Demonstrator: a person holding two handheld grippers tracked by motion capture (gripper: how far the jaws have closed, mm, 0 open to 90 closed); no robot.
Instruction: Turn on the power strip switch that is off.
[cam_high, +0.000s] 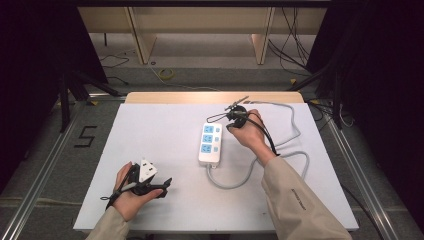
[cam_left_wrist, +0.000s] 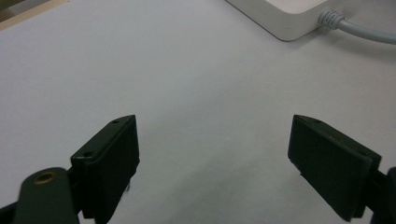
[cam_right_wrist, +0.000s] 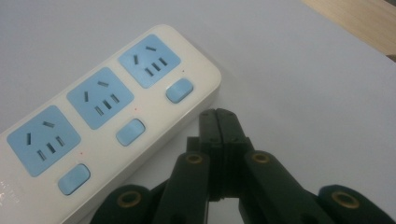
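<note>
Your right gripper (cam_right_wrist: 218, 116), clenched on nothing, sits just beside the power strip (cam_high: 210, 143) mid-table, likely lining up on a switch, while your left gripper (cam_left_wrist: 215, 158) waits released near the front edge.

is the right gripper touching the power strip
Apart. In the right gripper view the right gripper, jaws shut, sits beside the power strip with bare table between them.

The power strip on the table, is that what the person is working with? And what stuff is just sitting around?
Likely part of the job:
- power strip, three blue sockets, each with a switch
- its grey cable
- right hand-held gripper, shut, beside the strip
- left hand-held gripper, open, holding nothing

Just lying about:
- yellow cable on the floor
- black cables behind the table
</note>
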